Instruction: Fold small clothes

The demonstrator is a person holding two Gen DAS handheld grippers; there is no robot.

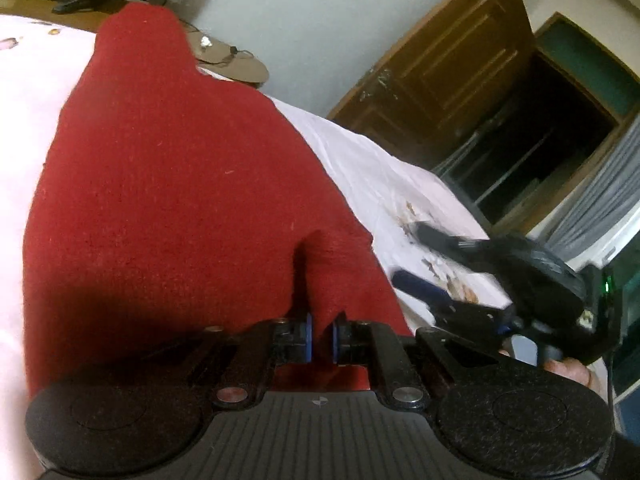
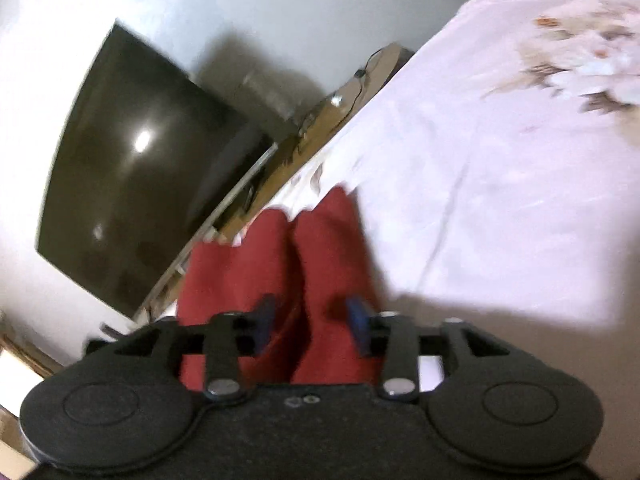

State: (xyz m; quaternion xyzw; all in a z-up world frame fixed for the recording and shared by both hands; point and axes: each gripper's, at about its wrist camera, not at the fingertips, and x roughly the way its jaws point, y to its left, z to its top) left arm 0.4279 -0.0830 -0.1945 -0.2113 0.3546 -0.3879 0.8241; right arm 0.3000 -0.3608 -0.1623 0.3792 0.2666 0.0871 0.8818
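Pinching a fold of the red cloth (image 1: 168, 184) between nearly closed pads, the left claw (image 1: 322, 338) holds it over the bed (image 1: 360, 152). The right claw (image 2: 314, 320) stands wide, pads clear of the cloth between them. Open sheet spreads to the right; the bed's far edge meets a wooden ledge (image 2: 320, 120).

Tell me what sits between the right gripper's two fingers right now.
A fold of the red garment runs through the right gripper; in the right wrist view the blue pads stand apart from it, so it is not clamped.
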